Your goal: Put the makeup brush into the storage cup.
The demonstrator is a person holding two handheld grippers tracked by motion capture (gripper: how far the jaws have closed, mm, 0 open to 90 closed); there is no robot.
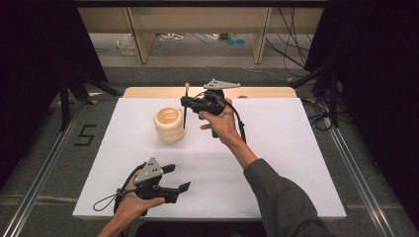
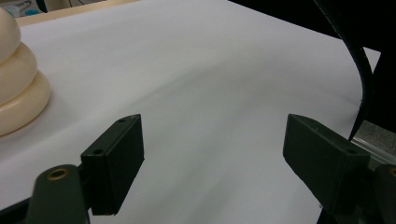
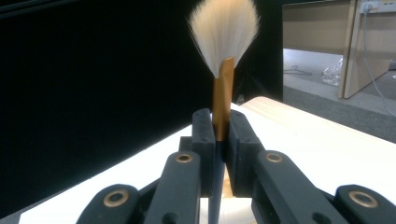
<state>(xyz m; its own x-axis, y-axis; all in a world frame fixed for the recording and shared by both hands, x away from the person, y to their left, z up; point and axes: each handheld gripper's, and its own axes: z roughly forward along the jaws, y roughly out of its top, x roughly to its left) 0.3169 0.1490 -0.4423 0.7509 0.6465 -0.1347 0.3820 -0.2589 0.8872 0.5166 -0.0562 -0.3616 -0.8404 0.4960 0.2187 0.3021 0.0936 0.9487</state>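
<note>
Spanning most of the frame w/ white table [image 1: 276,163], then cream ribbed holder [image 1: 169,124] upright near far-left centre, left gripper [image 1: 175,178] low by near edge w/ jaws spread on nothing, right gripper [image 1: 185,102] pinching brush [image 3: 223,65] upright, bristles up, just right of holder.

Soft pale bristles and gold metal ferrule on the brush [image 3: 223,70]; glossy cream holder [image 1: 169,124].

- I read one sign from here: a black "5" [image 1: 85,135] marked on the grey floor [image 1: 49,148], left of the white surface [image 1: 276,163].
- I can make out no other text, label or brand.
</note>
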